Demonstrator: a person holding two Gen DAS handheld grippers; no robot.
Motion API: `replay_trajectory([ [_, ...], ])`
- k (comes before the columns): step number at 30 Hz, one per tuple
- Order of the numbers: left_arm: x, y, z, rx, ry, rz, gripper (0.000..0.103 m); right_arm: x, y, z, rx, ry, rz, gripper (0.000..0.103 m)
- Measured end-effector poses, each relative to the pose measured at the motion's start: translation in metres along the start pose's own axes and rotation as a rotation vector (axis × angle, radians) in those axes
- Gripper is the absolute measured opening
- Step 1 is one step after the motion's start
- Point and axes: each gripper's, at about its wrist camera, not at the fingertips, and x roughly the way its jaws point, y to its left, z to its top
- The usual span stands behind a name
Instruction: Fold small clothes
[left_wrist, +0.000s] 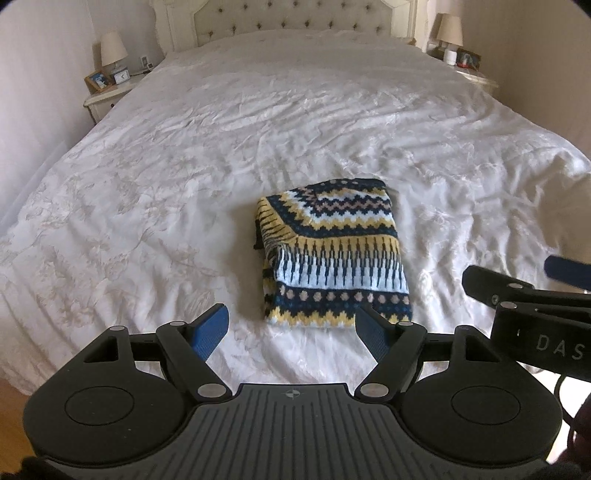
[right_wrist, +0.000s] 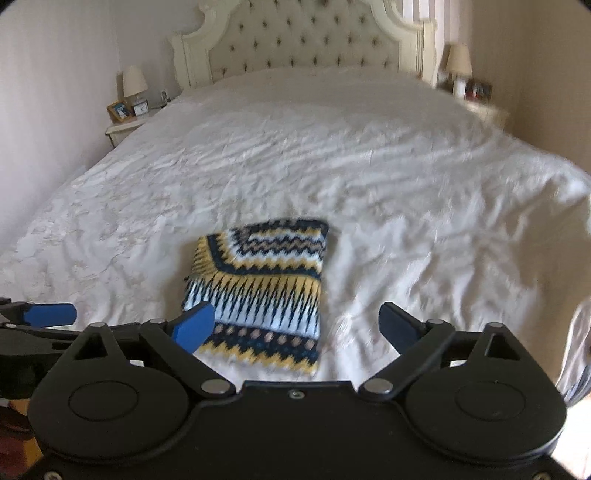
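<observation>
A small knitted garment (left_wrist: 330, 251) with navy, yellow, white and tan zigzag bands lies folded into a neat rectangle on the white bedspread (left_wrist: 184, 166). It also shows in the right wrist view (right_wrist: 262, 291). My left gripper (left_wrist: 293, 328) is open and empty, held just in front of the garment's near edge. My right gripper (right_wrist: 297, 326) is open and empty, above the garment's near right corner. Each gripper shows at the edge of the other's view: the right one (left_wrist: 532, 295) and the left one (right_wrist: 37, 317).
The bed has a tufted cream headboard (left_wrist: 291, 18). Nightstands with lamps stand at the far left (left_wrist: 110, 85) and far right (left_wrist: 461, 55). Wooden floor (left_wrist: 11, 424) shows at the bed's near left edge.
</observation>
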Motion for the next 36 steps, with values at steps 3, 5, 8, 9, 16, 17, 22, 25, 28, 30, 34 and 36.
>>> replay_trajectory([
  [3,-0.001,0.002,-0.003,-0.002,0.011,-0.004,0.075,0.001,-0.001,-0.004,0.028,0.03,0.017,0.093],
  [5,0.0,0.004,-0.004,-0.006,0.028,-0.014,0.075,0.001,-0.001,-0.007,0.046,0.046,0.025,0.093],
  [8,-0.001,0.006,-0.007,-0.017,0.034,-0.01,0.075,0.003,-0.001,-0.009,0.066,0.069,0.029,0.093],
  [9,-0.002,0.006,-0.008,-0.014,0.036,-0.008,0.075,0.004,0.0,-0.01,0.067,0.075,0.027,0.093],
  [16,-0.003,0.008,-0.01,-0.021,0.043,-0.006,0.075,0.003,0.0,-0.013,0.079,0.093,0.024,0.093],
  [17,-0.004,0.008,-0.01,-0.019,0.042,-0.006,0.075,0.003,0.0,-0.013,0.079,0.094,0.025,0.093],
  [22,-0.003,0.008,-0.011,-0.018,0.044,-0.008,0.075,0.002,0.002,-0.014,0.081,0.096,0.024,0.093],
  [25,-0.004,0.009,-0.012,-0.017,0.043,-0.007,0.075,0.001,0.003,-0.014,0.081,0.093,0.023,0.093],
  [28,-0.004,0.011,-0.013,-0.018,0.039,-0.005,0.075,0.0,0.003,-0.014,0.08,0.089,0.027,0.093],
  [30,-0.004,0.011,-0.013,-0.018,0.039,-0.003,0.075,0.0,0.003,-0.014,0.079,0.088,0.03,0.093],
  [34,-0.005,0.012,-0.013,-0.02,0.041,-0.001,0.075,0.0,0.002,-0.012,0.077,0.089,0.036,0.093],
  [36,-0.005,0.013,-0.013,-0.023,0.044,-0.002,0.075,0.0,0.003,-0.012,0.075,0.09,0.041,0.093],
])
